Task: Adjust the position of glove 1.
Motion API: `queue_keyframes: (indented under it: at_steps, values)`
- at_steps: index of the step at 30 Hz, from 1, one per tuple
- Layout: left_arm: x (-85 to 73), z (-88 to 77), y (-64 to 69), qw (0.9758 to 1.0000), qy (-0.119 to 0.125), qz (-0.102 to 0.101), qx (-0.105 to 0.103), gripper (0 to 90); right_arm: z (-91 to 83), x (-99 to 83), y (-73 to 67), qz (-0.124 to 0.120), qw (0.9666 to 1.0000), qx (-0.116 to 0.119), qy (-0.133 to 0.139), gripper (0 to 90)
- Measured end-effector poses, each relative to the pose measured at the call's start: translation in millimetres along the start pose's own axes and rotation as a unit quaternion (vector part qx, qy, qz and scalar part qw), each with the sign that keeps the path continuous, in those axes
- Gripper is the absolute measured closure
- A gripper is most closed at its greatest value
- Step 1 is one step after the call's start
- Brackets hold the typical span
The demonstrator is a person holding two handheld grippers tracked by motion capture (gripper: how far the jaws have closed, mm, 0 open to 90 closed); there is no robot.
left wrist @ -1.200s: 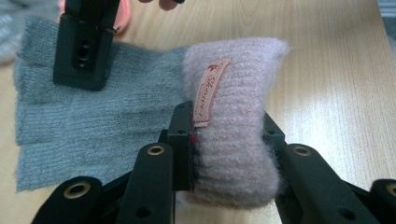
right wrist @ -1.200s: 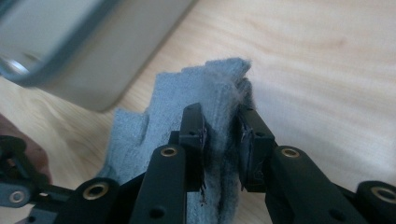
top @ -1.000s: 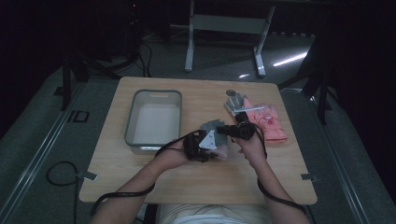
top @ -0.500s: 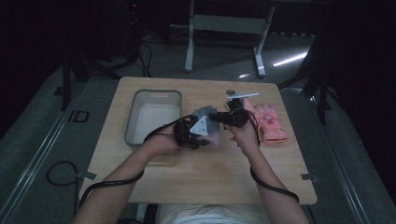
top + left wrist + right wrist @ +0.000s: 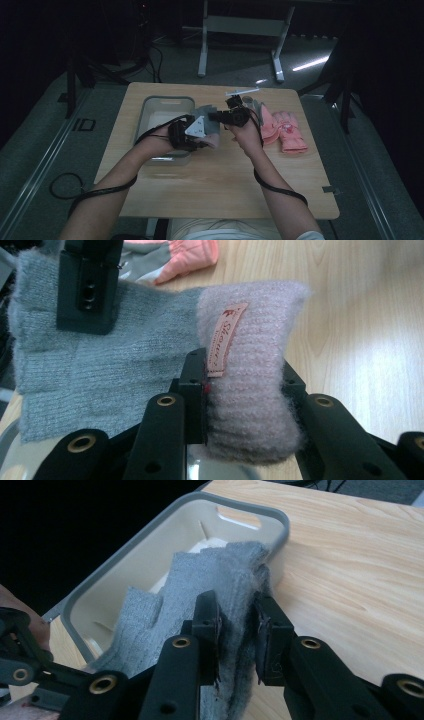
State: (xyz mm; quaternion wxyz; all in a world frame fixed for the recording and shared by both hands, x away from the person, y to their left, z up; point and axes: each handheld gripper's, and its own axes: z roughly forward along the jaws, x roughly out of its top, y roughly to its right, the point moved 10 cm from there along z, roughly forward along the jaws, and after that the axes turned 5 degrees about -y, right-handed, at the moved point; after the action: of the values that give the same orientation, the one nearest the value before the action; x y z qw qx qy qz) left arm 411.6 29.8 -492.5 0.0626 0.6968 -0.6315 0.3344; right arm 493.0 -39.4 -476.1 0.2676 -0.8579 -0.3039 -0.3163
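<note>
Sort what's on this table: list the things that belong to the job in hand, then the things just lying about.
In the job:
- grey knit glove with pink cuff, held up between both claws
- left claw, shut on the pink cuff
- right claw, shut on the grey finger end
- grey-rimmed bin, just beyond the glove

Lying about:
- pink padded gloves at the table's right
- small items behind them, too unclear to name

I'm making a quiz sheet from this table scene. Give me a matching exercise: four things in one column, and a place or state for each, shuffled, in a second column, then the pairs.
Things:
1. Grey knit glove
2. Pink padded gloves
3. Grey-rimmed tub
4. Left tool

Places or states:
A. Lying on the table's right side
B. Clamped on the pink cuff with the sewn label
C. Held up between both tools
D. Standing on the table's left side, under the knit glove's fingers

Pairs: 1-C, 2-A, 3-D, 4-B
</note>
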Motion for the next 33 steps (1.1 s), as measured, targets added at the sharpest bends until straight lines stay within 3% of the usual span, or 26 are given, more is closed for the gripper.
queue_keyframes:
  at_steps: [5,11,23,33]
  values:
    - [-14.8,-5.7,-6.9,0.9999,-0.008,-0.006,0.001,66.7,10.6,9.9,-11.2,-0.008,1.0000,-0.001,0.000,74.7]
    - [-34.8,-14.9,-16.6,0.9997,-0.017,-0.010,0.015,65.3,27.0,25.6,-25.9,-0.020,0.9998,0.010,0.002,74.7]
    - [-76.5,-25.5,-34.1,0.9991,-0.033,-0.027,0.005,65.3,68.9,46.8,-46.7,-0.033,0.9989,0.029,-0.015,74.7]
    - [-107.8,-5.1,-43.4,0.9974,-0.067,-0.021,-0.017,65.3,105.0,43.4,-42.4,-0.025,0.9988,0.019,-0.039,74.8]
